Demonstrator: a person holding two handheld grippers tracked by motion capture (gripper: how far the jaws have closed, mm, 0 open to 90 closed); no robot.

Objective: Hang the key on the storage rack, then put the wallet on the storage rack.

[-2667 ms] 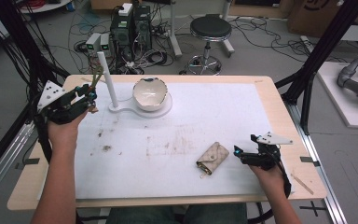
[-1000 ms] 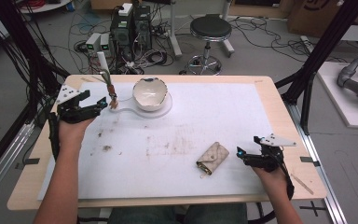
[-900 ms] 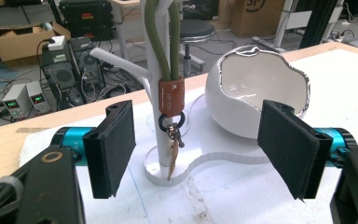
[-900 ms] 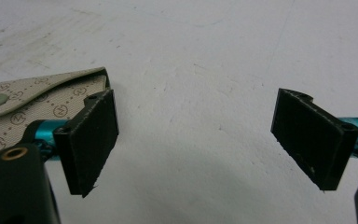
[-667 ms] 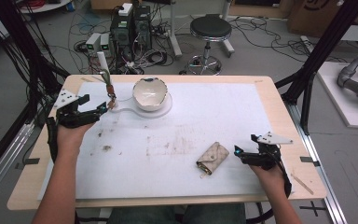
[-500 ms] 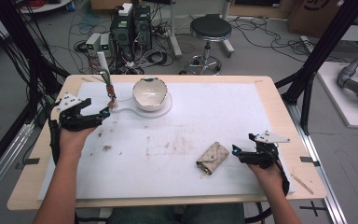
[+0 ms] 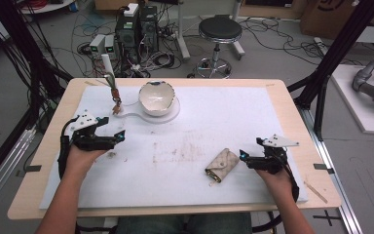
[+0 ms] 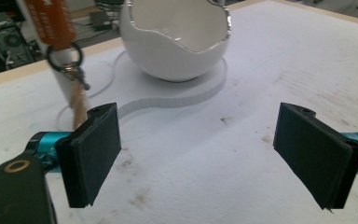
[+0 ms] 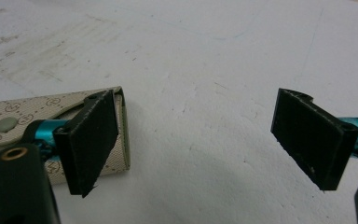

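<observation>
Standing wide and empty after just opening, the left gripper (image 7: 120, 135) hovered near the key ring (image 7: 115, 100) hung on the white stand (image 7: 108, 68) beside the bowl (image 7: 157, 97), while the right gripper (image 7: 243, 157), equally wide, rested just beside the beige pouch (image 7: 222, 165).

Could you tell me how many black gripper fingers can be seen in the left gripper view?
2. One finger rises at lower left, in front of the hanging keys; the other finger rises at lower right, over the white mat. Nothing sits between them.
</observation>
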